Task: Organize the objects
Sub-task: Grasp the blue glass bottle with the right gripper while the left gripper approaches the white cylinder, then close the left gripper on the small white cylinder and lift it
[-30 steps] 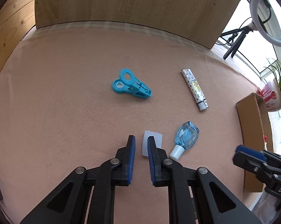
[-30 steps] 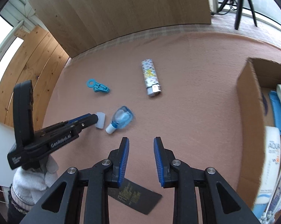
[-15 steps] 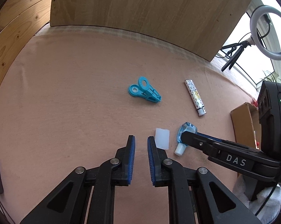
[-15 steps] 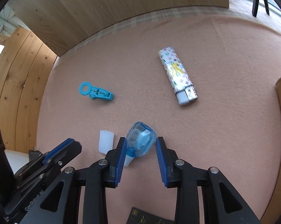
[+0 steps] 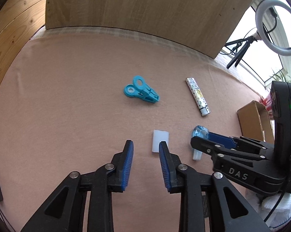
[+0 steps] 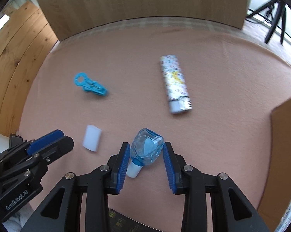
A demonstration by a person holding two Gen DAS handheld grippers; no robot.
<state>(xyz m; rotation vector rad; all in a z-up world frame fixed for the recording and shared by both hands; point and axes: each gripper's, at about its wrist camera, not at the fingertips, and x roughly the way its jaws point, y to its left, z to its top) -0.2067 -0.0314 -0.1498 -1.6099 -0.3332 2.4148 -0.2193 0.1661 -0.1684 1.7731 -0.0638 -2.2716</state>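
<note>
The small clear-blue plastic bottle with a white cap (image 6: pixel 147 150) lies on its side between the parted fingers of the right gripper (image 6: pixel 146 165), cap toward the tool; contact cannot be confirmed. The left gripper (image 5: pixel 146 164) is open and empty, with the white translucent rectangular cap (image 5: pixel 160 143) just ahead of its right fingertip. The brown cardboard box (image 5: pixel 253 119) sits far right; its contents are not visible.

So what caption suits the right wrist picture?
Open right gripper straddling a small blue bottle on the pink cloth.

Cap (image 6: pixel 92 138) left of bottle (image 6: pixel 147 147)
</note>
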